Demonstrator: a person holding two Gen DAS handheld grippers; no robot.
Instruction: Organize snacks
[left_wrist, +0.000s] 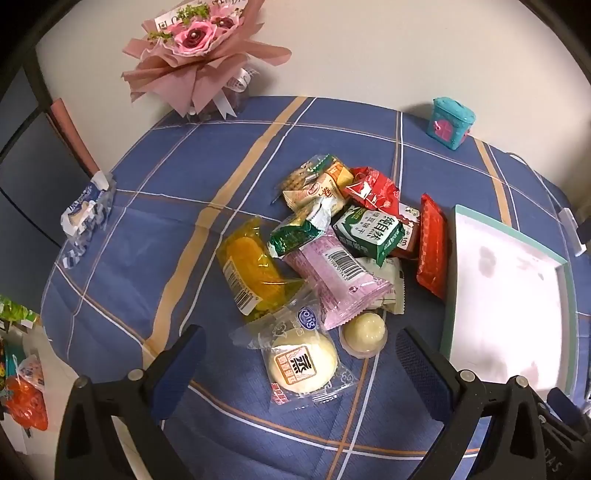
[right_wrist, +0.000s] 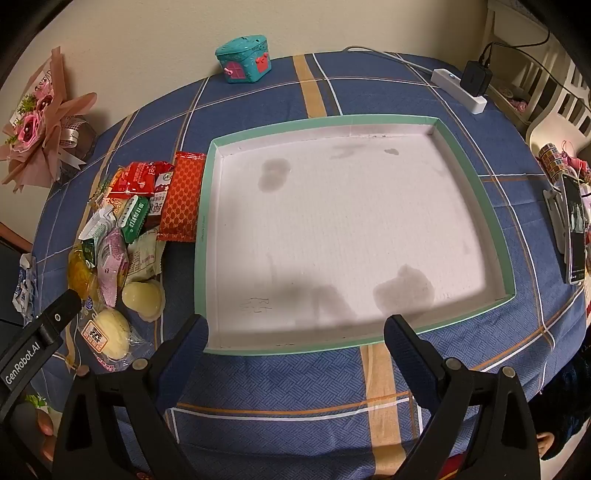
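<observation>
Left tool spread wide over steamed bun packet, right tool agape above tray

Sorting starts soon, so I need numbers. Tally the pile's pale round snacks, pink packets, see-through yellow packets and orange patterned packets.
Pale round snacks: 2, wrapped cake and jelly cup
Pink packet: 1
See-through yellow packet: 1
Orange patterned packet: 1
Total: 5
</observation>
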